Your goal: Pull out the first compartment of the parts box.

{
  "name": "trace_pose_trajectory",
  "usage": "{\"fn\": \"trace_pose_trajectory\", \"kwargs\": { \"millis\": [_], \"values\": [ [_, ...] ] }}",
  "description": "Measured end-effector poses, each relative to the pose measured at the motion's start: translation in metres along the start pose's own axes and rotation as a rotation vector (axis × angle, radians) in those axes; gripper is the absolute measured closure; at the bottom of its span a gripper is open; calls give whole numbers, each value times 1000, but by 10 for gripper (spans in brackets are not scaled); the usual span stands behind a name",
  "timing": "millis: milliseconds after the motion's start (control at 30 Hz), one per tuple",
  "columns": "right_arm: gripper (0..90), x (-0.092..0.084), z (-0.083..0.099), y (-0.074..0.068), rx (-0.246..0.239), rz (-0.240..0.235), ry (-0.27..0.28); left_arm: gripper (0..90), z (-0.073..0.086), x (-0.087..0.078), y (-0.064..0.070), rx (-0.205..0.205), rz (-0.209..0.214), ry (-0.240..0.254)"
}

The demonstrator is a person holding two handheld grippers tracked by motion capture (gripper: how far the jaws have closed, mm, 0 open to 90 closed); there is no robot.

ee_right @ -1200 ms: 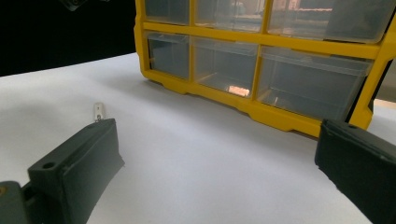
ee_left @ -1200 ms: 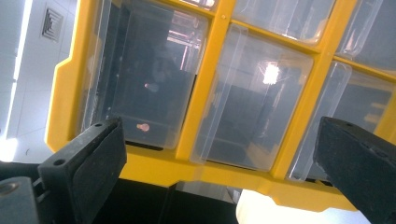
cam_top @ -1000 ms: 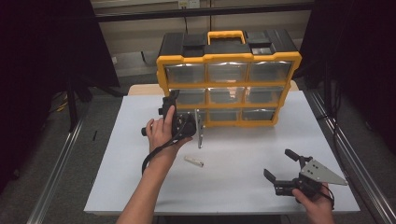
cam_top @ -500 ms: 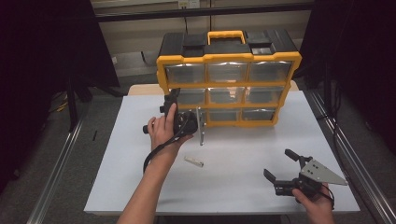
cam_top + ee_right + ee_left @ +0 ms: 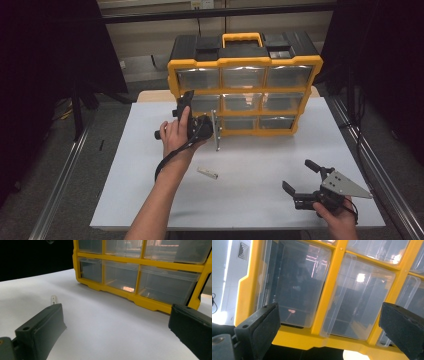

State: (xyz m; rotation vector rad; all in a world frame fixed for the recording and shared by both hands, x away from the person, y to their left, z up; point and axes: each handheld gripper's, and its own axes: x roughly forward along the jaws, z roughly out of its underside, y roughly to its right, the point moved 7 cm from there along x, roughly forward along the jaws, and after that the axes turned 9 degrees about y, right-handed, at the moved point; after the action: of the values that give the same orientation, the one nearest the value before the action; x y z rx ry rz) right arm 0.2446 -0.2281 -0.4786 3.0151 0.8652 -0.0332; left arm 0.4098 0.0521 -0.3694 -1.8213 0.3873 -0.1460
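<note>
Nearest the person, the right claw rests low over the white tabletop at its near right corner, its jaws spread wide with nothing between them (it looks to be waiting its turn). A little farther in, a small pale flat piece lies loose on the tabletop, well apart from both claws; the right gripper view shows it beyond its own left jaw.

Farther still, the left claw is raised against the left end of the yellow drawer cabinet, at the height of the middle row of clear drawers. In the left gripper view its jaws stand wide apart and grip nothing, with the clear drawer at the cabinet's left edge and its neighbour just in front of them. Every drawer front appears flush and closed.

As a judgement, the work is at its start: the left claw has reached the drawer but has not taken hold. Still to do are gripping the drawer front, pulling it out, and probably putting the loose piece inside.
</note>
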Motion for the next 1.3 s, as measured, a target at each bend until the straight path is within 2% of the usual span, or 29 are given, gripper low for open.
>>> {"fn": "trace_pose_trajectory", "kwargs": {
  "millis": [467,500,767,967,1033,1100,1233,1300],
  "values": [
    [0,0,0,0,-3,-4,1,66,-1,7,-1,20,-10,-9],
    [0,0,0,0,-2,-4,0,69,-1,8,-2,39,-3,-11],
    [0,0,0,-1,-1,-6,-1,73,-4,12,-2,50,-1,-12],
    [0,0,0,-1,-1,-13,-1,85,-7,14,-7,63,-13,-14],
    [0,0,-1,-1,2,-8,1,85,-7,14,-8,45,-26,-6],
    [0,0,-1,-1,0,-9,3,85,-8,14,-9,68,-22,-13],
    [0,0,0,-1,0,-11,-1,89,-8,14,-11,66,-37,-16],
    [0,0,0,-2,1,-13,-2,90,-8,15,-11,71,-29,-19]
  ]
}}
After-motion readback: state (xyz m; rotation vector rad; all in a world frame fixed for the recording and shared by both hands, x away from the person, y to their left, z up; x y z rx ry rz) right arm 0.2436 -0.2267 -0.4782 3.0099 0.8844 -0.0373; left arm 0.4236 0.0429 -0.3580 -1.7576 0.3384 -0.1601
